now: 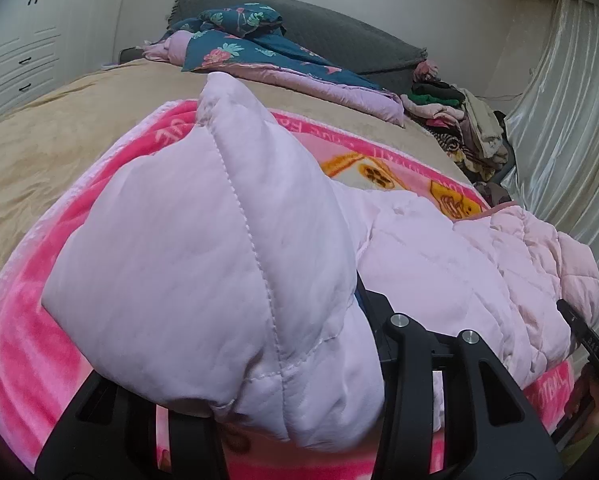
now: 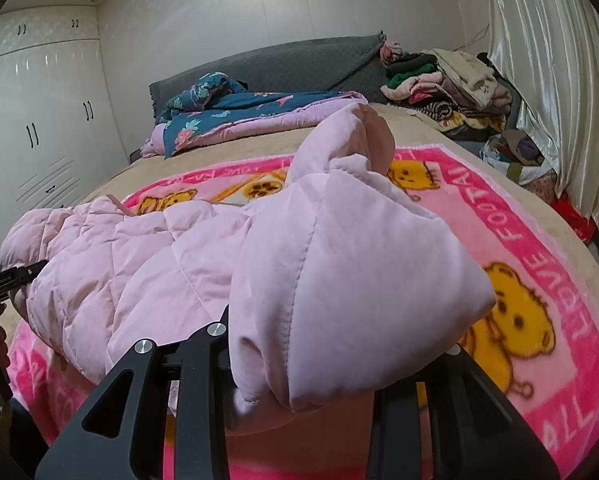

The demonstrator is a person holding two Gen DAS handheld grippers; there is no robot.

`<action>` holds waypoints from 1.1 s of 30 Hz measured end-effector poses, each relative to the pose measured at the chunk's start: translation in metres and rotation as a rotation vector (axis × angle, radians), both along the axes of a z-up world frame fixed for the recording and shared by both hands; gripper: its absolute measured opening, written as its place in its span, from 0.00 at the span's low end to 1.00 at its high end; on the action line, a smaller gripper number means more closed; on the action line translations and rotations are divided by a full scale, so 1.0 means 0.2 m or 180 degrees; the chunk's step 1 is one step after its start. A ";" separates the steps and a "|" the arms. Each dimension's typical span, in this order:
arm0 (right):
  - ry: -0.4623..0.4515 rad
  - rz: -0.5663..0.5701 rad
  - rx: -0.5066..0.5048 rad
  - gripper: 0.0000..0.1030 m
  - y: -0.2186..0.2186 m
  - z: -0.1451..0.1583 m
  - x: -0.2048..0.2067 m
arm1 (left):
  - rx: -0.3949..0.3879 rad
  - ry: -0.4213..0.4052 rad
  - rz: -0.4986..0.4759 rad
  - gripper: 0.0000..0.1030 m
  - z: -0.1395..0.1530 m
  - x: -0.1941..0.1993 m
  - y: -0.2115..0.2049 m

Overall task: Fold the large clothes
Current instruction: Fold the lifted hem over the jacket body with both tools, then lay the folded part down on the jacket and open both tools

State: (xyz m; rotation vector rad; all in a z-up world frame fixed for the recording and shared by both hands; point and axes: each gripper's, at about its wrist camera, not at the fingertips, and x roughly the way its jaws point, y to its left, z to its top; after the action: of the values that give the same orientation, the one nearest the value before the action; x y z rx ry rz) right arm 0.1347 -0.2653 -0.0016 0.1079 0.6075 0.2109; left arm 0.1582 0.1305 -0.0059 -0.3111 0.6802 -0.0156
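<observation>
Left wrist view: left tongs (image 1: pixel 299 392) pinch the pink quilted jacket (image 1: pixel 203 240), right tongs (image 2: pixel 299 380) likewise, hem lifted above the bear blanket (image 2: pixel 539 280) on the bed; puffy, slick fabric could slip free, spoiling the fold

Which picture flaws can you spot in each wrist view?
Left wrist: fisheye bends the wardrobe, dark vignette in the corners, near pink jacket slightly soft. Right wrist: sheen on the curtain, glare streaks on wardrobe doors, bowed blanket edge.
</observation>
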 end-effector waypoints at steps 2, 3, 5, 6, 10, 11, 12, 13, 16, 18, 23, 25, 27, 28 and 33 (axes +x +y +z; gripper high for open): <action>0.0034 -0.0002 -0.0003 0.29 0.00 -0.02 -0.02 | 0.0024 0.0013 -0.0008 0.35 -0.01 -0.02 -0.01; 0.0047 -0.0006 0.0006 0.29 0.00 -0.03 -0.03 | 0.0032 0.0016 -0.0012 0.35 -0.02 -0.03 -0.01; 0.0078 -0.0010 0.0021 0.29 -0.01 -0.04 -0.06 | 0.0057 0.0025 -0.0019 0.35 -0.02 -0.05 -0.01; 0.0112 -0.0022 0.0048 0.30 -0.01 -0.05 -0.07 | 0.0059 0.0029 -0.0020 0.35 -0.03 -0.05 -0.01; 0.0198 -0.0072 0.0116 0.31 -0.04 -0.09 -0.07 | 0.0061 0.0070 -0.0002 0.37 -0.07 -0.09 0.00; 0.0218 -0.0080 0.0140 0.32 -0.04 -0.10 -0.07 | 0.0064 0.0090 0.0004 0.38 -0.08 -0.09 0.00; 0.0248 -0.0091 0.0156 0.33 -0.04 -0.11 -0.07 | 0.0065 0.0109 0.0013 0.39 -0.10 -0.09 0.00; 0.0271 -0.0100 0.0169 0.34 -0.05 -0.13 -0.08 | 0.0060 0.0119 0.0018 0.39 -0.11 -0.10 0.00; 0.0411 -0.0181 0.0289 0.38 -0.09 -0.17 -0.05 | 0.0042 0.0149 0.0024 0.41 -0.14 -0.11 0.00; 0.0519 -0.0246 0.0435 0.44 -0.13 -0.22 -0.05 | 0.0026 0.0172 0.0026 0.43 -0.17 -0.12 0.01; 0.0720 -0.0335 0.0763 0.56 -0.20 -0.32 -0.04 | -0.0016 0.0256 0.0067 0.51 -0.23 -0.14 0.02; 0.0771 -0.0370 0.0878 0.66 -0.23 -0.36 -0.05 | -0.0047 0.0282 0.0084 0.54 -0.24 -0.15 0.03; 0.0826 -0.0453 0.0927 0.77 -0.24 -0.38 -0.05 | -0.0063 0.0304 0.0109 0.57 -0.25 -0.16 0.04; 0.0850 -0.0482 0.0933 0.78 -0.25 -0.39 -0.06 | -0.0069 0.0313 0.0117 0.59 -0.24 -0.16 0.04; 0.0869 -0.0507 0.0894 0.87 -0.28 -0.38 -0.11 | -0.0063 0.0340 0.0150 0.67 -0.23 -0.20 0.03</action>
State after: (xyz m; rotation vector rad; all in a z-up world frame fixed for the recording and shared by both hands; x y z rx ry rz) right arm 0.1121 -0.3209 -0.0770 0.4606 0.8346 0.1264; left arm 0.1181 0.1373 -0.0512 -0.3487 0.7789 0.0396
